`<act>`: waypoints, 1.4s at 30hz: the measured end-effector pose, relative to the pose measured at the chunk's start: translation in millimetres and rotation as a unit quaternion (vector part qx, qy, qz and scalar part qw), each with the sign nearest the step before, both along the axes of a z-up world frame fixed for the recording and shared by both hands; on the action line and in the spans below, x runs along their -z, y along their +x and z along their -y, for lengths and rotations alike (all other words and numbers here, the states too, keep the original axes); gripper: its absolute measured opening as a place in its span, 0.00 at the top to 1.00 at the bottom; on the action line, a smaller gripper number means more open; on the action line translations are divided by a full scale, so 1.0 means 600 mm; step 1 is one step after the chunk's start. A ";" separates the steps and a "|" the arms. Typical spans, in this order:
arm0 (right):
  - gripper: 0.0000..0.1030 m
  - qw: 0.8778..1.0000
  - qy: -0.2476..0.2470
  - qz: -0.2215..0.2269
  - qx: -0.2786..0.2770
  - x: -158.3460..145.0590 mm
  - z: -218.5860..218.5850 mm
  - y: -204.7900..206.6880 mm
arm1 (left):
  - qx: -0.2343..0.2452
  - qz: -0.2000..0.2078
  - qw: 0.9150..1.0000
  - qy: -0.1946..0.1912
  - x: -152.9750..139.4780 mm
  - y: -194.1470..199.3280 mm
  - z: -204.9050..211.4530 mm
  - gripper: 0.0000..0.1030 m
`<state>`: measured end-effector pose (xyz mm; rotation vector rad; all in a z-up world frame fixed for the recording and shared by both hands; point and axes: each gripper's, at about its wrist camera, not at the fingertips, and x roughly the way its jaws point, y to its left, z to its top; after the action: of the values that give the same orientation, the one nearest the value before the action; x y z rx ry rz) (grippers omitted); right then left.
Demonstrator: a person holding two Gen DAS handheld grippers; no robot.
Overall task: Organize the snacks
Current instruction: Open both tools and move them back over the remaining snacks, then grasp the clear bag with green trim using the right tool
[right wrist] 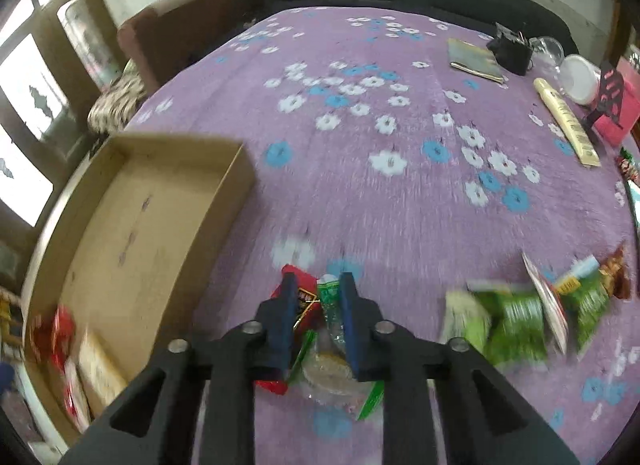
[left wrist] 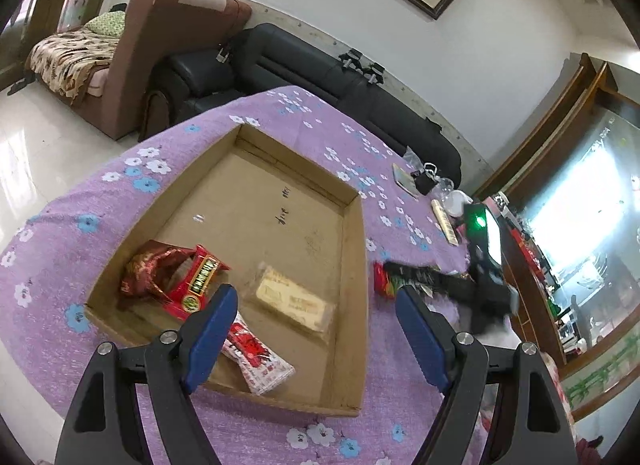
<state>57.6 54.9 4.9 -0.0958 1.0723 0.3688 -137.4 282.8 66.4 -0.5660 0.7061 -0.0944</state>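
A shallow cardboard box [left wrist: 352, 265] lies on the purple flowered tablecloth [left wrist: 304, 121]. Inside it are a red crinkled packet [left wrist: 148, 273], a red and green packet [left wrist: 196, 285], a tan wrapped bar [left wrist: 296, 301] and a red and white packet [left wrist: 260, 357]. My left gripper [left wrist: 316, 301] is open and empty above the box's near end. My right gripper [right wrist: 318, 285] is shut on a clear green-printed snack packet [right wrist: 332, 305], with a red packet [right wrist: 308, 301] beside it. The right gripper also shows in the left wrist view [left wrist: 480, 273]. The box [right wrist: 224, 185] lies to its left.
Several green snack packets [right wrist: 516, 321] and a brown one [right wrist: 616, 277] lie at the right. A notebook [right wrist: 474, 59], black pouch [right wrist: 512, 51], cream tube [right wrist: 568, 125], white lid [right wrist: 578, 77] and pink box [right wrist: 620, 109] sit at the far right. A black sofa [left wrist: 320, 69] stands behind the table.
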 end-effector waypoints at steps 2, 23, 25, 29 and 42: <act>0.82 1.000 0.013 -0.019 -0.014 0.004 0.020 -0.036 | 0.011 0.000 1.000 -0.001 0.004 0.002 0.007 0.18; 0.72 0.999 0.030 0.012 -0.016 0.012 0.118 -0.112 | 0.155 0.008 0.984 0.089 -0.011 0.003 0.182 0.19; 0.75 0.999 0.012 0.026 -0.016 0.016 0.112 -0.116 | 0.170 0.006 0.981 0.095 -0.009 0.003 0.199 0.19; 0.80 0.999 0.024 0.031 -0.001 0.018 0.135 -0.122 | 0.199 -0.006 0.974 0.104 0.004 0.017 0.240 0.19; 0.80 0.987 0.125 0.043 0.090 0.026 0.279 -0.110 | 0.268 -0.052 0.945 0.179 0.068 0.125 0.367 0.32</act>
<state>-8.4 -112.3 -10.9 0.2064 0.9343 0.3302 -62.5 62.8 25.5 -0.0182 0.9419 -0.4368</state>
